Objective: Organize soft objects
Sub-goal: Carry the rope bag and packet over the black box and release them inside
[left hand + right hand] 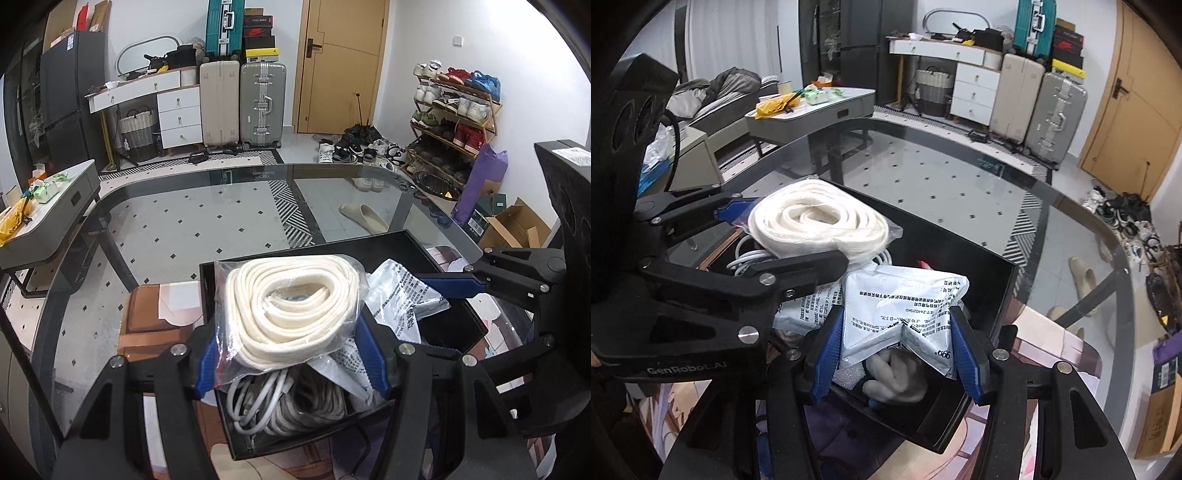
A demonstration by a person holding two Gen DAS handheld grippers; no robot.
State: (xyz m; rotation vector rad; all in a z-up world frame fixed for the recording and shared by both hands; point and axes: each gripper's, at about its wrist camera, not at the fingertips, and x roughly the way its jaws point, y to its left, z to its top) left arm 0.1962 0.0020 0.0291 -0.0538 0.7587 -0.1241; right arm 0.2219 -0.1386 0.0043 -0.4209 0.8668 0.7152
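Note:
My left gripper [291, 360] is shut on a clear bag of coiled white rope [295, 310] and holds it over the black box [406, 240]. The rope bag also shows in the right wrist view [820, 225]. My right gripper [897, 354] is shut on a white printed packet [905, 306] over the same box [1004, 291]; it appears in the left wrist view [402, 295] too. Grey-white cables [280, 402] and a pale soft item [897, 376] lie inside the box.
The box stands on a glass table [221, 206] with printed mats [155, 325] under it. A grey side table [827, 107] with clutter stands beyond. Suitcases [243, 103], a shoe rack [454, 122] and cardboard boxes [513, 225] stand on the floor.

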